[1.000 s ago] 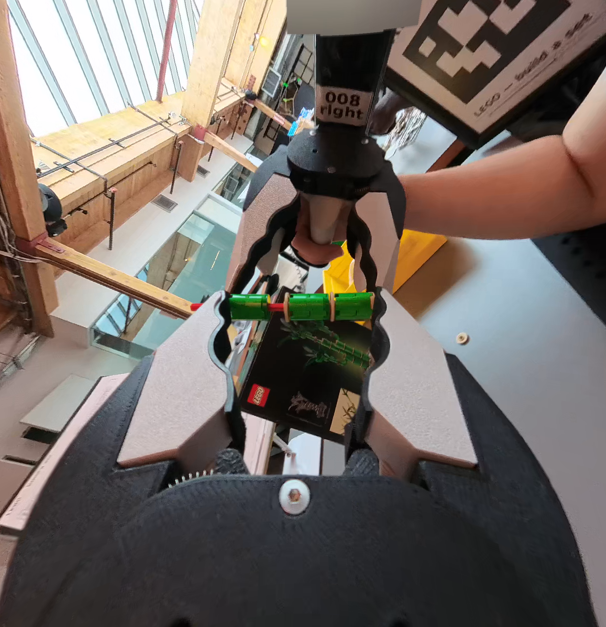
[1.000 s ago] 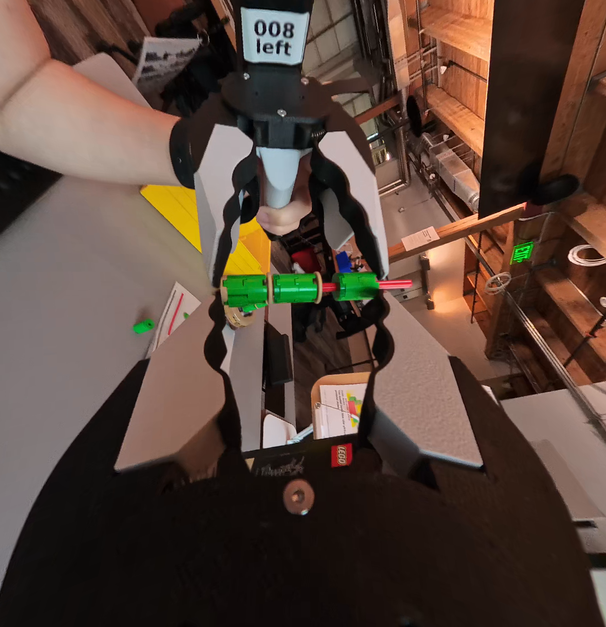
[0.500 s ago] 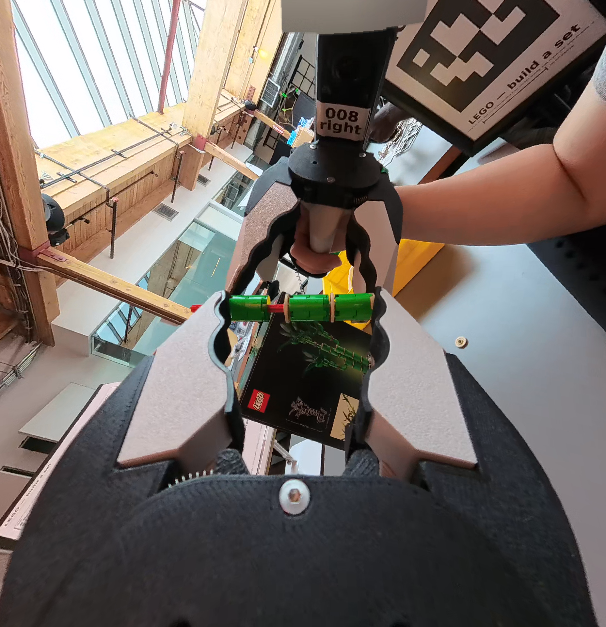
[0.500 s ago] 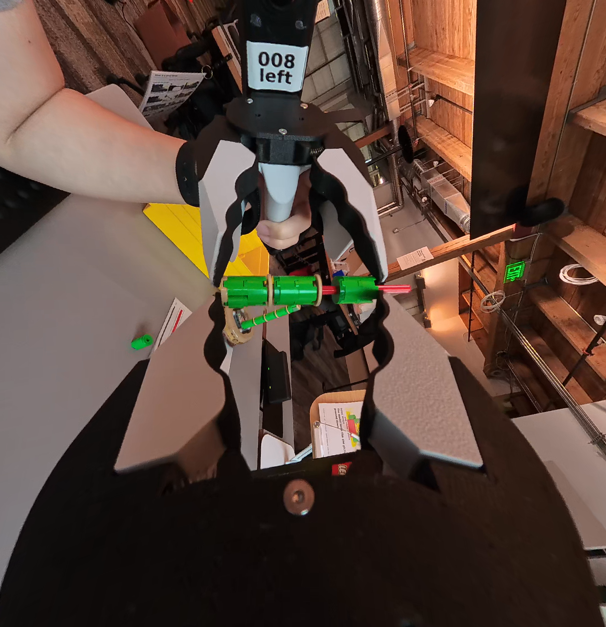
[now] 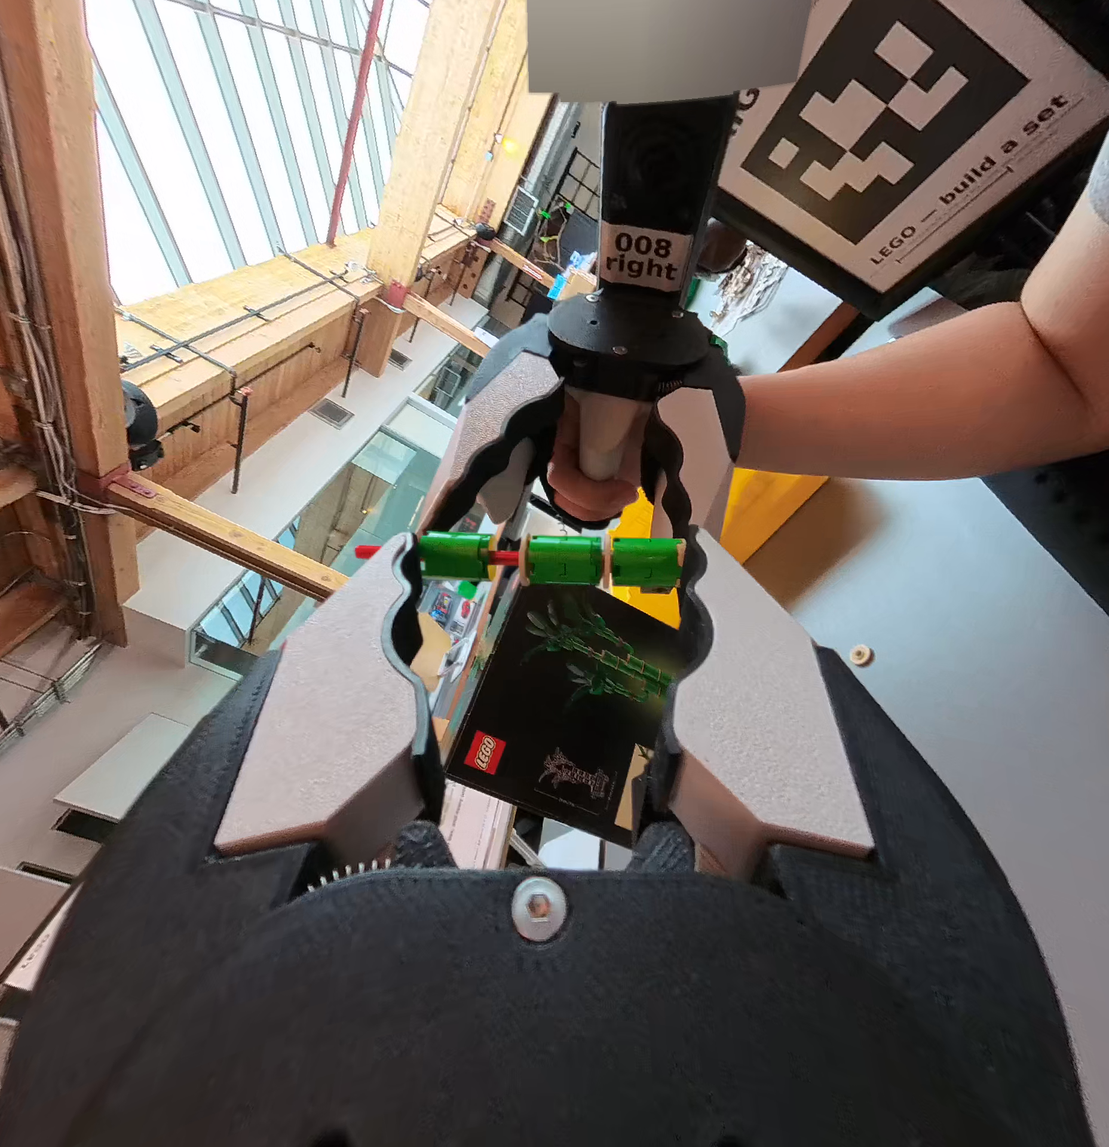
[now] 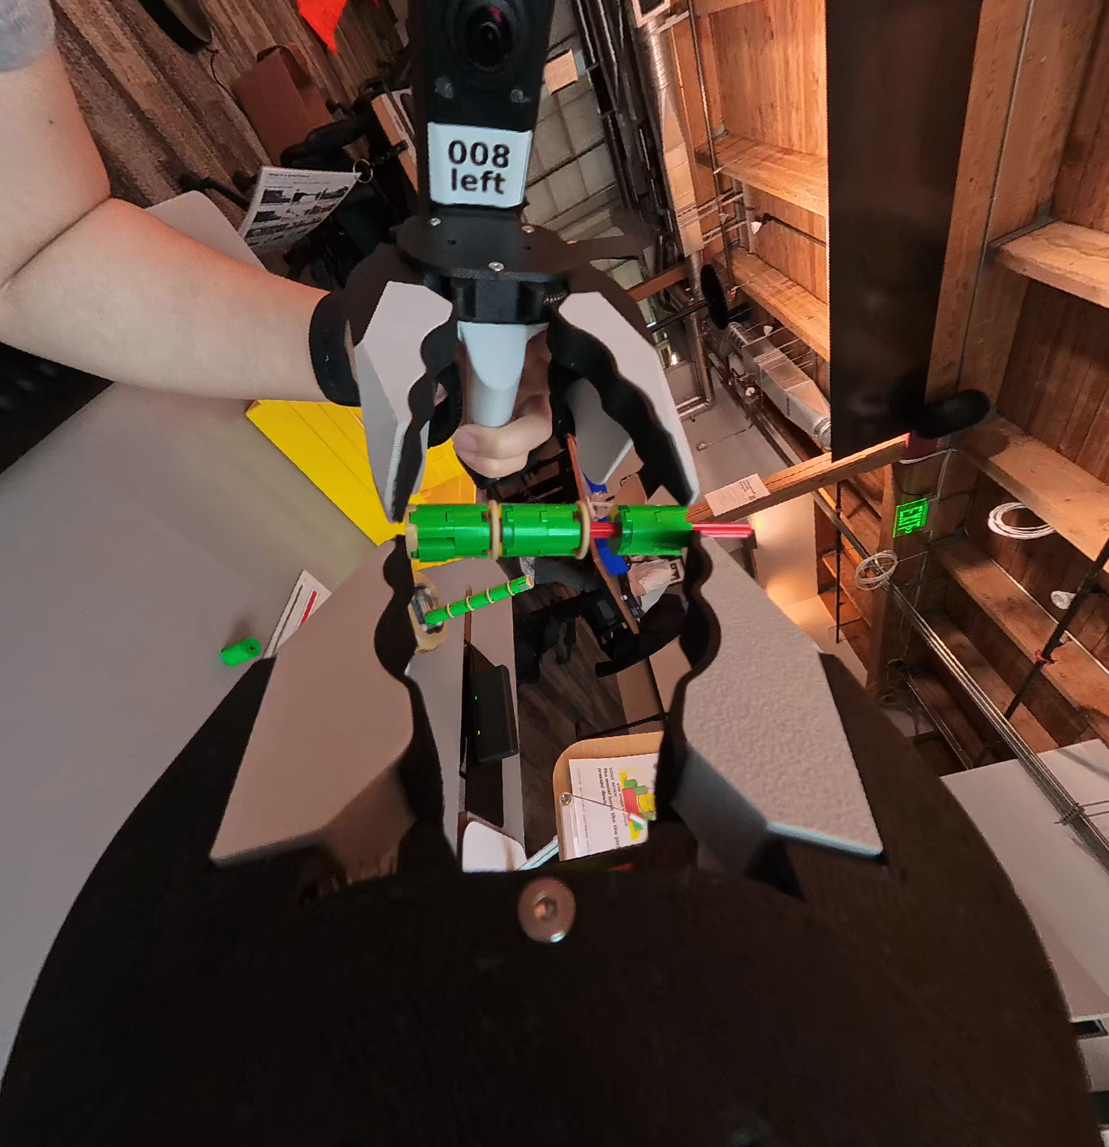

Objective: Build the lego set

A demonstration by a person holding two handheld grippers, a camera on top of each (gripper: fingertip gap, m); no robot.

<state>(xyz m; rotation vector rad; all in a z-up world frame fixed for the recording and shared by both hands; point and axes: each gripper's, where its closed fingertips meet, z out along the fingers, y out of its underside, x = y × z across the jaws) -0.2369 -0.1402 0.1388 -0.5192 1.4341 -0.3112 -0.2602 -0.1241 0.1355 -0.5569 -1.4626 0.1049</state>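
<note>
A green bamboo stalk (image 5: 564, 558) of three segments with tan rings sits on a red axle (image 5: 369, 550) and hangs in the air over the grey table (image 5: 974, 683). One segment stands apart from the other two, with bare axle between. My left gripper (image 5: 552, 549) clamps the stalk end to end. My right gripper (image 6: 547, 546) faces it and clamps the same stalk (image 6: 539, 530) end to end from the other side. The axle end (image 6: 723, 529) sticks out past the fingers.
A black instruction booklet (image 5: 558, 701) lies below the grippers. A yellow tray (image 6: 335, 447) is behind them. A loose green cylinder (image 6: 240, 652), a thinner green stalk (image 6: 477, 601), a tape roll (image 6: 428, 620) and a small tan ring (image 5: 858, 653) lie on the table. Only a small space, under 4 cm, lies between the two pairs of fingers.
Both grippers keep their hold on the stalk. The pair has shifted slightly, and the thinner stalk on the table has come into the right wrist view.
</note>
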